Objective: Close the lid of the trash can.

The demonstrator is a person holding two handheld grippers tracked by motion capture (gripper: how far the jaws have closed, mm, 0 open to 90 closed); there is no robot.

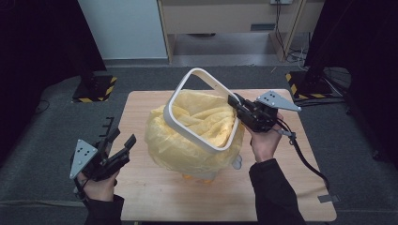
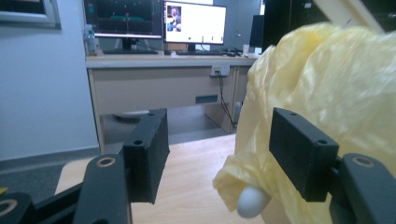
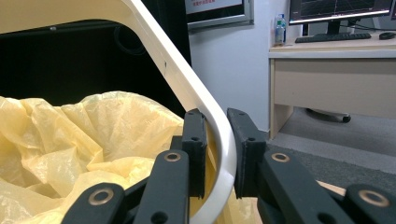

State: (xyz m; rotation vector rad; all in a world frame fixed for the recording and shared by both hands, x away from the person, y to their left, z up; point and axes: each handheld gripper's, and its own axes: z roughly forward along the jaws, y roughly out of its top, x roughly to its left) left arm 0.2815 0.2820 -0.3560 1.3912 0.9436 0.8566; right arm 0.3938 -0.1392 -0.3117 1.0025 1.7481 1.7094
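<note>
A white rounded-square ring [image 1: 187, 131] is tilted up above a bin wrapped in a yellow plastic bag [image 1: 187, 152] in the middle of the wooden table [image 1: 141, 108]. My right gripper [image 1: 234, 105] is shut on the ring's right side; in the right gripper view the ring [image 3: 177, 70] runs between its jaws [image 3: 219, 140], with the bag [image 3: 93, 135] below left. My left gripper [image 1: 123, 136] hangs open at the table's left front edge, apart from the bag. In the left gripper view its jaws [image 2: 217, 140] are wide with nothing gripped, the bag [image 2: 336, 84] bulges at right, and a white rounded part [image 2: 252, 203] pokes out beneath it.
Black stands with yellow-black striped bases [image 1: 94, 89] [image 1: 305, 86] sit on the floor behind both far corners of the table. A pale wooden desk [image 1: 225, 18] stands farther back. The right gripper's cable [image 1: 305, 159] trails over the table's right side.
</note>
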